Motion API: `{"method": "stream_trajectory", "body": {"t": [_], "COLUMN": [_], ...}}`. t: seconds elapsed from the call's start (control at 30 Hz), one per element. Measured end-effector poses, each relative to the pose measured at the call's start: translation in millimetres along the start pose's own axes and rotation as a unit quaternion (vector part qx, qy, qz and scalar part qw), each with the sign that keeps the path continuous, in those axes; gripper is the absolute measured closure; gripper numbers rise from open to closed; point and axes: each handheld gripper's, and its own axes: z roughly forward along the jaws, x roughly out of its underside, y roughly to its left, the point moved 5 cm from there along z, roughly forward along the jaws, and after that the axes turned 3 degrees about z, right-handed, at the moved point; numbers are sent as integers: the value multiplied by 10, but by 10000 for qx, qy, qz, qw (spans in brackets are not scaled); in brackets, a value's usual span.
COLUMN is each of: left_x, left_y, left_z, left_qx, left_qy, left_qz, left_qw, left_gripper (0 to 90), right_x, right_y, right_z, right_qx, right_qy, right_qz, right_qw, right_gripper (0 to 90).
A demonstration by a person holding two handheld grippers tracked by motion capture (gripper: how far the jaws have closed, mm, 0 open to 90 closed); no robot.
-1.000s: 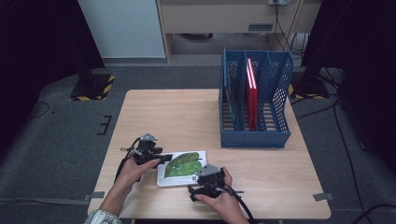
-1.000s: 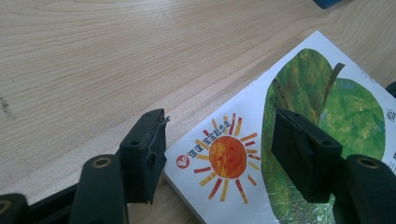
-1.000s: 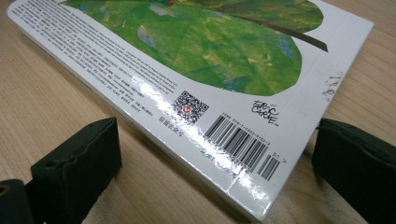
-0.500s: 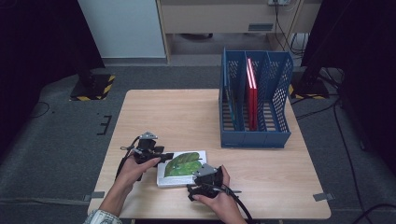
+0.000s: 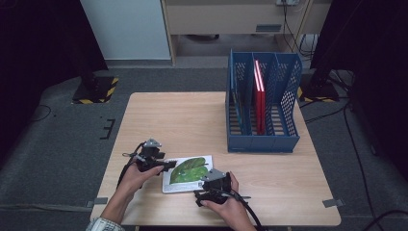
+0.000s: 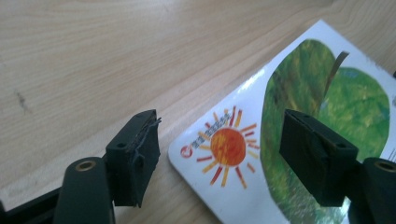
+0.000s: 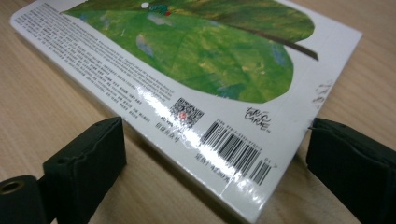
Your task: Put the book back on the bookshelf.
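Right gripper view puts my right gripper (image 7: 215,154) low at the near corner of the book (image 7: 196,60), its fingers (image 7: 88,158) spread wide with the barcode corner lying between them, not yet pinched. The book lies flat on the worktop (image 7: 42,112), back cover up, glossy enough to throw glare, so I judge it slippery under the pads. It looks like a thin hard-backed picture book: stiff, light, unlikely to sag if lifted by one edge. Left gripper view shows my left gripper (image 6: 219,163) also spread, one finger over bare wood, the other over the cover beside the sun logo. I would take it across its thickness at the edge nearest the fingers, since the flat face offers nothing to pinch. Well beyond both grippers stands the blue file rack (image 5: 262,108), holding a red book (image 5: 260,96) upright.
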Motion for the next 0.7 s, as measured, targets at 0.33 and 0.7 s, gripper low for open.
{"method": "stream_trajectory", "body": {"t": [0.33, 0.7], "left_x": [49, -66], "left_y": [35, 75], "left_z": [65, 145], "left_qx": [168, 221], "left_qy": [414, 697], "left_qz": [7, 199], "left_qw": [9990, 9971], "left_gripper": [298, 322], "right_x": [57, 54], "right_y": [37, 47], "right_z": [-40, -33], "right_qx": [-98, -149], "right_qy": [35, 30], "right_qz": [97, 66], "right_qw": [9999, 9999], "right_gripper": [66, 57]}}
